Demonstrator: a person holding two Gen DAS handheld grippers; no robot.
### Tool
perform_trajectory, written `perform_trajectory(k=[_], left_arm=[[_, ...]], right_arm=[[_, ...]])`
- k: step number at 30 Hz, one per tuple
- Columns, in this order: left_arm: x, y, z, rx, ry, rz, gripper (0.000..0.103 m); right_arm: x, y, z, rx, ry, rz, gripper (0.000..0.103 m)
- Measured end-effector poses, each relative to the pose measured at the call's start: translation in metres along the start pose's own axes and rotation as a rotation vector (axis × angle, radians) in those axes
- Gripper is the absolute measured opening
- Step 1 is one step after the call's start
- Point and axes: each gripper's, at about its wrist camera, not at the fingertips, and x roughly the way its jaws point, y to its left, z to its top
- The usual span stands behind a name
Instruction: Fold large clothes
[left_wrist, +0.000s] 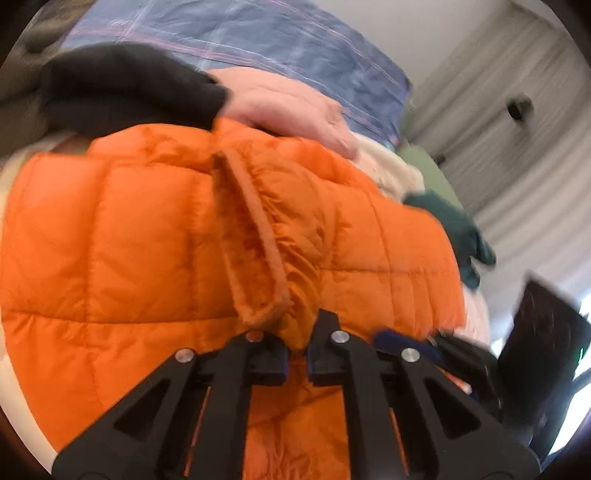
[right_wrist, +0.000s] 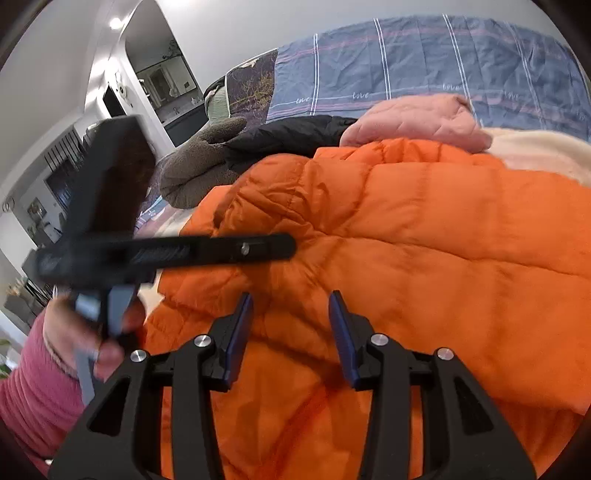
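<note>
Orange puffer jacket (left_wrist: 155, 236) lies spread over the bed, on a pile of other garments. Left gripper (left_wrist: 297, 354) is nearly closed, pinching a puckered edge of the jacket beside its trim strip. Right gripper (right_wrist: 291, 332) hovers just above the jacket, jaws spread, holding nothing.

Judgement: secure a second edge with the right before lifting; slick quilted fabric may slip, so bite deep.

Bed wears a blue plaid cover (right_wrist: 424, 62); pink quilted garment (right_wrist: 417, 122), black garment (right_wrist: 288, 138) and grey fleece (right_wrist: 195, 166) crowd the far edge. White walls, doorway beyond.
</note>
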Motion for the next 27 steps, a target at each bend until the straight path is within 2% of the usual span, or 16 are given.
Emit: perform_trajectory(k=[2, 5, 6, 8, 9, 10, 12, 15, 17, 19, 22, 24, 27], left_arm=[[-0.026, 0.005, 0.006, -0.013, -0.094, 0.002, 0.005], [-0.063, 0.007, 0.003, 0.032, -0.18, 0.015, 0.005], [-0.069, 0.008, 0.0, 0.049, -0.183, 0.034, 0.005], [-0.071, 0.013, -0.007, 0.076, -0.168, 0.087, 0.007], [-0.065, 0.019, -0.013, 0.079, -0.141, 0.128, 0.012], [-0.06, 0.024, -0.018, 0.075, -0.11, 0.164, 0.019], [-0.046, 0.034, -0.03, 0.052, -0.051, 0.219, 0.036], [-0.055, 0.036, -0.037, 0.064, -0.068, 0.241, 0.04], [-0.072, 0.022, -0.032, 0.111, -0.134, 0.323, 0.042], [-0.088, 0.0, -0.023, 0.17, -0.214, 0.358, 0.042], [-0.099, -0.024, -0.016, 0.235, -0.283, 0.328, 0.049], [-0.087, -0.031, -0.013, 0.272, -0.247, 0.289, 0.052], [-0.039, -0.032, -0.009, 0.292, -0.148, 0.342, 0.052]], right_arm=[[-0.023, -0.004, -0.002, -0.018, -0.042, -0.011, 0.043], [-0.063, -0.025, 0.003, 0.016, -0.143, -0.074, 0.043], [-0.068, -0.032, 0.005, 0.034, -0.158, -0.114, 0.043], [-0.07, -0.055, 0.009, 0.094, -0.153, -0.284, 0.043], [-0.063, -0.067, 0.008, 0.123, -0.121, -0.346, 0.043], [-0.046, -0.086, 0.004, 0.16, -0.051, -0.394, 0.043], [-0.026, -0.106, -0.008, 0.214, 0.004, -0.395, 0.043], [-0.026, -0.106, -0.015, 0.209, -0.011, -0.389, 0.043], [-0.035, -0.098, -0.009, 0.184, -0.021, -0.398, 0.043], [-0.049, -0.088, -0.005, 0.154, -0.064, -0.397, 0.043], [-0.06, -0.076, 0.015, 0.113, -0.117, -0.412, 0.043], [-0.052, -0.079, 0.024, 0.116, -0.103, -0.419, 0.043], [-0.023, -0.093, 0.023, 0.148, -0.02, -0.439, 0.047]])
